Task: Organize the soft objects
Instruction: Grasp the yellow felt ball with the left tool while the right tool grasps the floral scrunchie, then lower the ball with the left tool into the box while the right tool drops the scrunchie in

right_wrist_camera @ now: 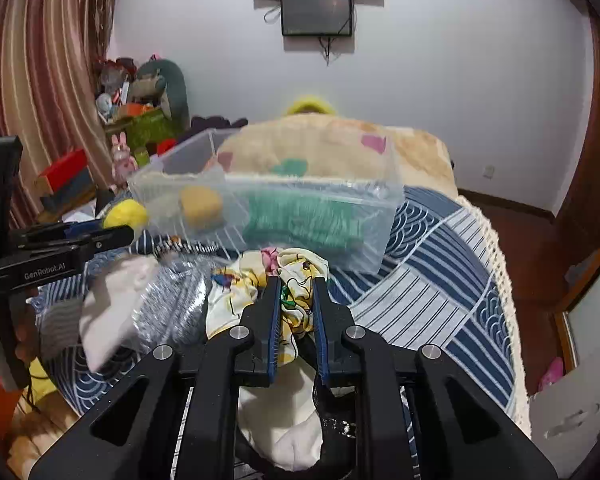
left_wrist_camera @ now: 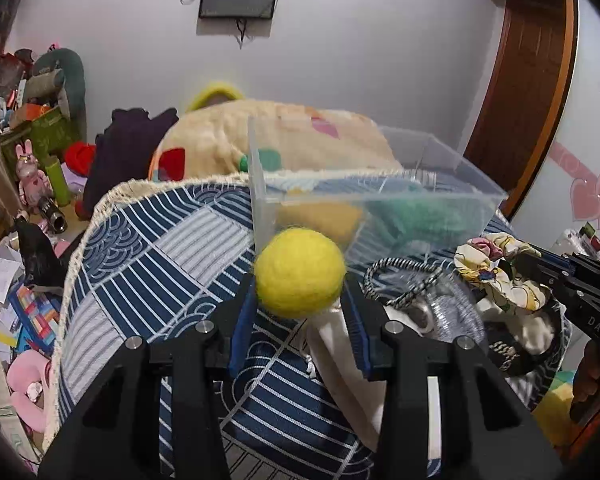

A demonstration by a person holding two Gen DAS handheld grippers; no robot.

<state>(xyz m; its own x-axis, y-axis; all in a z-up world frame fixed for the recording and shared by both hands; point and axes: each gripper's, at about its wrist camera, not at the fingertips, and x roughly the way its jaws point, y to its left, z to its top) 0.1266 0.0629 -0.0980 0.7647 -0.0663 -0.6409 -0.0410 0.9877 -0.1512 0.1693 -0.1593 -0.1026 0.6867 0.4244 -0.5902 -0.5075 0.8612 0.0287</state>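
My left gripper (left_wrist_camera: 300, 292) is shut on a yellow felt ball (left_wrist_camera: 300, 272), held just in front of the near corner of a clear plastic bin (left_wrist_camera: 440, 196). The bin holds an orange-yellow soft piece (right_wrist_camera: 201, 205) and a green knitted item (right_wrist_camera: 304, 216). My right gripper (right_wrist_camera: 296, 292) is shut on a floral cloth scrunchie (right_wrist_camera: 296, 270), lifted over a pile of soft items. The left gripper with the ball (right_wrist_camera: 125, 213) shows at the left of the right wrist view. The right gripper (left_wrist_camera: 540, 268) and scrunchie (left_wrist_camera: 496, 268) show at the right of the left wrist view.
The bin stands on a round table under a blue-and-white patterned cloth (left_wrist_camera: 148, 248). The pile holds a white cloth (right_wrist_camera: 112, 304), a grey knit (right_wrist_camera: 176, 300) and a striped cord (left_wrist_camera: 404, 280). A cream blanket (right_wrist_camera: 340, 148) lies behind. Clutter fills the floor at left (left_wrist_camera: 16, 300).
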